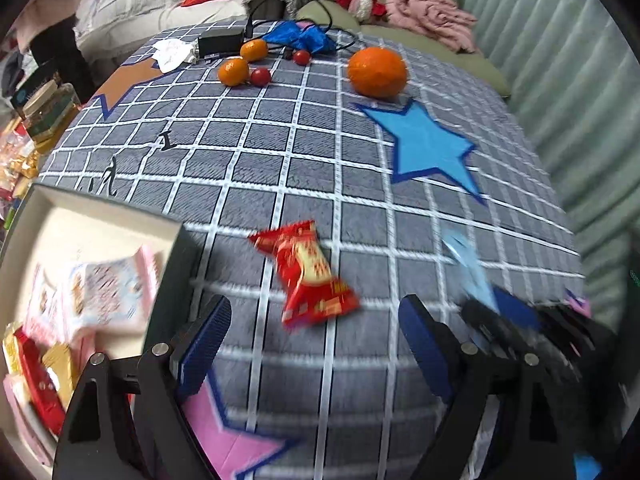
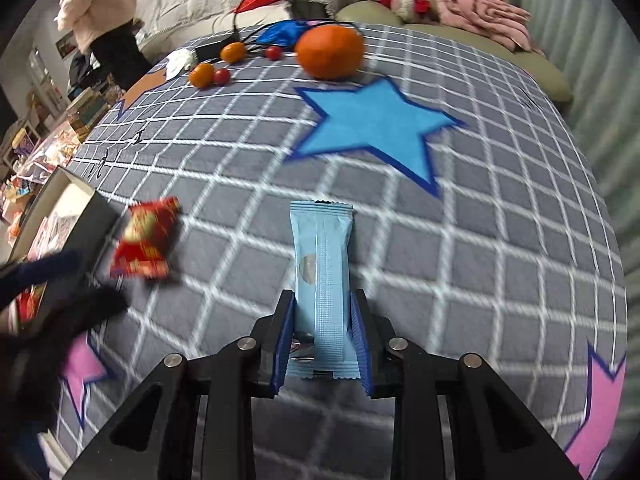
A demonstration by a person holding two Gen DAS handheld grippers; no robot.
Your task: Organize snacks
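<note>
Cloth (image 1: 280, 152) in grey checks with blue and pink stars covers your surface. At its far end sit a big orange (image 1: 377, 72), two small ones, red fruits, a black box with cable and a blue bag. Sofas with red cushions and a pink blanket (image 2: 480, 10) lie beyond; a person stands at far left in your right view. Your box (image 1: 100, 216), cut by the frame's left edge, holds blurred pink and red packets. A red snack (image 1: 310, 276) lies on the cloth ahead of your left tool (image 1: 316, 344), whose jaws stand wide and empty. Your right tool (image 2: 323, 320) grips a pale blue snack (image 2: 324, 276); in the left view both are smeared.
</note>
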